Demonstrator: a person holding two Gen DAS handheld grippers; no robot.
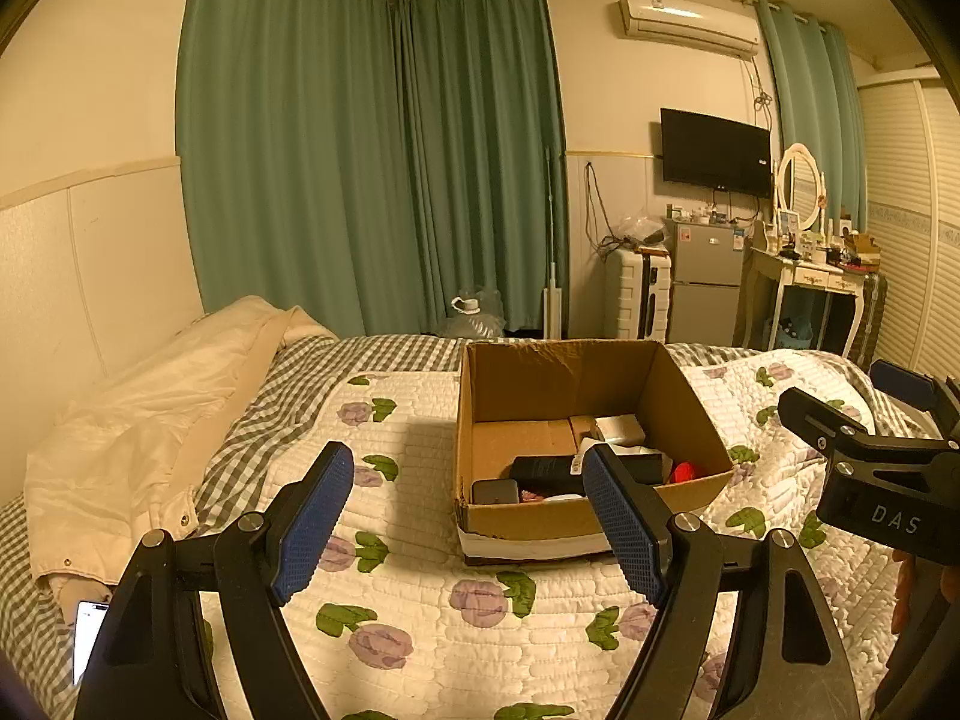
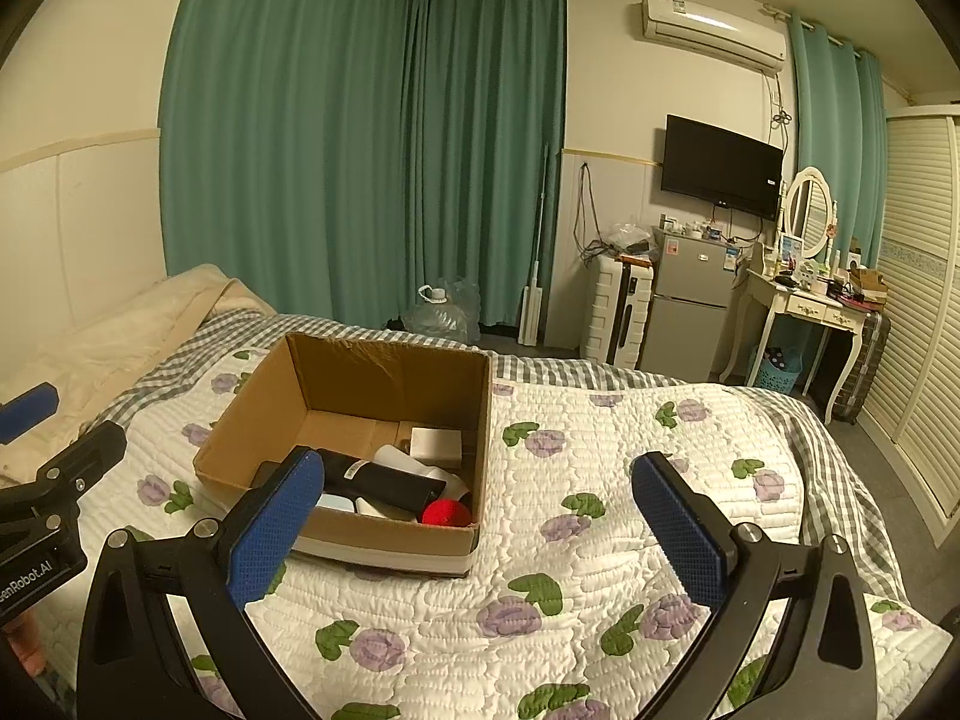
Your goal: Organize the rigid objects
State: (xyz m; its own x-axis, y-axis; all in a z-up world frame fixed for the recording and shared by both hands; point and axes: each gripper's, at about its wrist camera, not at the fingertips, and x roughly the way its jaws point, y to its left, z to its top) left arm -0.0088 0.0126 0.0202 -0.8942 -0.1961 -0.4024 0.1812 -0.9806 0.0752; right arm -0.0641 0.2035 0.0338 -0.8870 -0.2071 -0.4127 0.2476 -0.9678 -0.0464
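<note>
An open cardboard box (image 1: pixel 690 414) (image 2: pixel 252 420) sits on the flowered quilt. Inside lie a long black object (image 2: pixel 384 483) (image 1: pixel 543 469), a red ball (image 2: pixel 445 513) (image 1: pixel 687 471), a white box (image 2: pixel 437 443) (image 1: pixel 621 427), a dark case (image 1: pixel 495 491) and several other small items. My left gripper (image 1: pixel 465 519) hovers open above the quilt, just in front of the box, with nothing between its blue pads. My right gripper (image 2: pixel 477 525) is open and empty too, near the box's right front corner. Each gripper shows at the edge of the other's view.
The bed's quilt (image 2: pixel 600 540) extends right and toward me. A cream blanket (image 1: pixel 138 420) and a lit phone (image 1: pixel 89 630) lie at left. Beyond the bed stand a suitcase (image 2: pixel 618 315), a small fridge (image 2: pixel 690 306), a dressing table (image 2: pixel 810 300) and green curtains (image 2: pixel 360 150).
</note>
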